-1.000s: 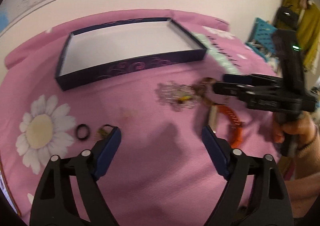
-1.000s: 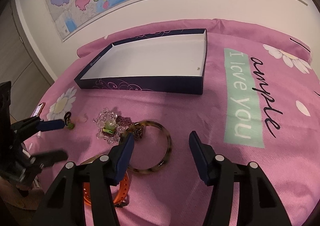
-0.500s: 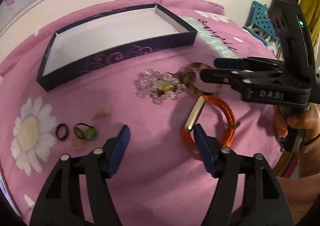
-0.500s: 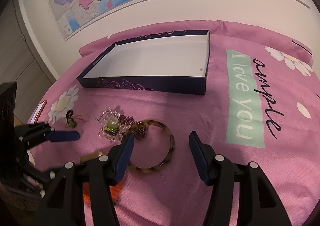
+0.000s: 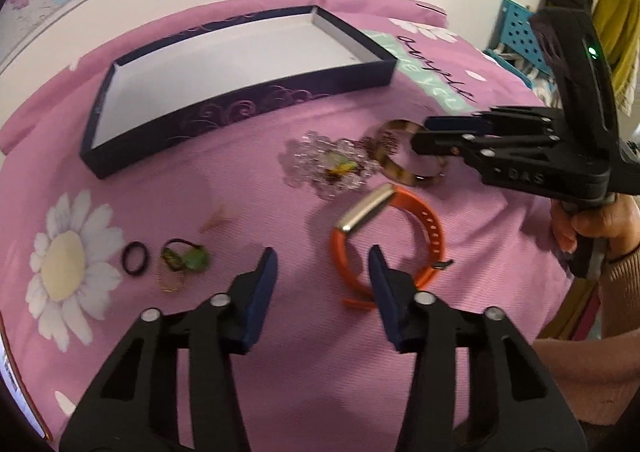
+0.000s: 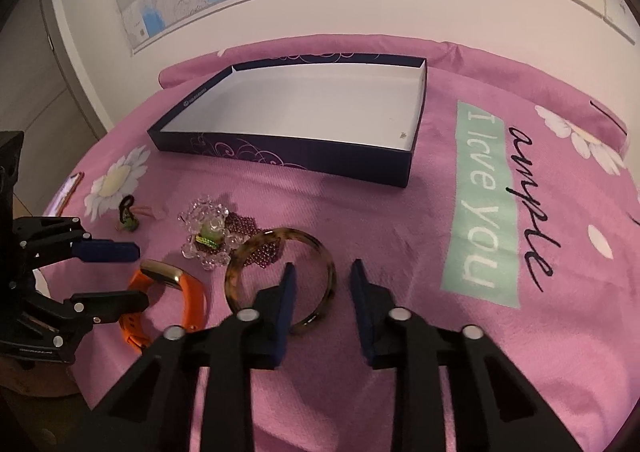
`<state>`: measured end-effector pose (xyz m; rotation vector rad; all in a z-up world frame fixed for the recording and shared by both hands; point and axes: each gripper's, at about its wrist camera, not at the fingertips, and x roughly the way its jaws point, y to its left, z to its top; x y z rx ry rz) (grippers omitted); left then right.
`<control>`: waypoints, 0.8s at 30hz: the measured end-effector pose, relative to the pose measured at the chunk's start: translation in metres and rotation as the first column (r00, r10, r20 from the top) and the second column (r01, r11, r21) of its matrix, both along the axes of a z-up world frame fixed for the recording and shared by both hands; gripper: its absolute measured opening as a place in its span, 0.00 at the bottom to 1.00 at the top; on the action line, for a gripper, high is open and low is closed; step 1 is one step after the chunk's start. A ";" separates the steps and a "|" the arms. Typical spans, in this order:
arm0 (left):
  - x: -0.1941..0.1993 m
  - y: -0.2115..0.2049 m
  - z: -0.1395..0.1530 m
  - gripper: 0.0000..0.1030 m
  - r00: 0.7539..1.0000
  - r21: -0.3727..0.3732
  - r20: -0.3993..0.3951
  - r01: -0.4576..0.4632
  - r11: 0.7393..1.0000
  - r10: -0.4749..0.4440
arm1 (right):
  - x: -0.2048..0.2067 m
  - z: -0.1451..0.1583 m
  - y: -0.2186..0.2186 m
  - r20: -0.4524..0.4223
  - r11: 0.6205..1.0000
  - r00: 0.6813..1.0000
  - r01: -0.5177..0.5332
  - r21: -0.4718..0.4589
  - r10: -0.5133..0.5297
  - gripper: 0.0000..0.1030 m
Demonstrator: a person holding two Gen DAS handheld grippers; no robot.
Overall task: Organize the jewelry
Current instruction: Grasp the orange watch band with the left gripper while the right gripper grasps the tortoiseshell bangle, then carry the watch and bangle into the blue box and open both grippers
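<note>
On the pink cloth, an orange wristband [image 5: 434, 236] with a gold clasp lies in front of my left gripper [image 5: 322, 272]. Its jaws are closing; the band's left rim sits between the fingers, untouched. My right gripper [image 6: 323, 276] is also closing, one finger inside and one outside the tortoiseshell bangle [image 6: 240, 256]; gaps show on both sides of the rim. A clear crystal bracelet [image 6: 206, 228] and a dark red beaded piece [image 6: 244, 222] lie beside the bangle. The open dark blue box [image 6: 280, 158] stands behind, white inside.
A black ring [image 5: 135, 258], a green trinket [image 5: 188, 258] and a thin gold hoop [image 5: 170, 280] lie at the left by a daisy print. A phone [image 6: 66, 192] rests at the cloth's left edge. A hand [image 5: 588, 224] holds the right gripper [image 5: 424, 132].
Both grippers' jaws have narrowed. The left gripper shifted right, from the small rings to the orange wristband. The right gripper stayed over the bangle.
</note>
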<state>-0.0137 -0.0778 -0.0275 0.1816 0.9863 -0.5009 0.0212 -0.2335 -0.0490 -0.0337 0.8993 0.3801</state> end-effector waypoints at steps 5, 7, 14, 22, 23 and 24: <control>0.004 -0.006 -0.004 0.23 1.000 -0.009 -0.004 0.005 1.000 -0.006 | 0.001 0.000 -0.002 0.002 1.000 1.000 -0.004 0.008 0.004 0.06; 0.004 -0.006 -0.004 0.11 1.000 -0.030 -0.017 0.008 1.000 -0.008 | 0.001 0.001 -0.005 0.004 0.999 1.000 -0.007 0.034 0.007 0.05; 0.006 0.004 0.004 0.11 1.000 -0.054 0.012 -0.012 0.998 0.012 | 0.000 0.018 -0.011 0.034 0.994 0.999 -0.002 0.112 -0.002 0.05; 0.024 0.028 0.032 0.11 0.995 -0.071 0.088 -0.043 0.997 0.049 | 0.017 0.042 -0.006 0.091 0.991 0.996 -0.022 0.135 0.010 0.05; 0.030 0.032 0.038 0.11 0.993 -0.071 0.104 -0.050 0.996 0.058 | 0.022 0.045 -0.005 0.099 0.990 0.995 -0.026 0.136 0.012 0.05; 0.034 0.034 0.042 0.11 0.992 -0.073 0.112 -0.053 0.996 0.061 | 0.028 0.048 -0.004 0.107 0.991 0.994 -0.026 0.134 0.012 0.05</control>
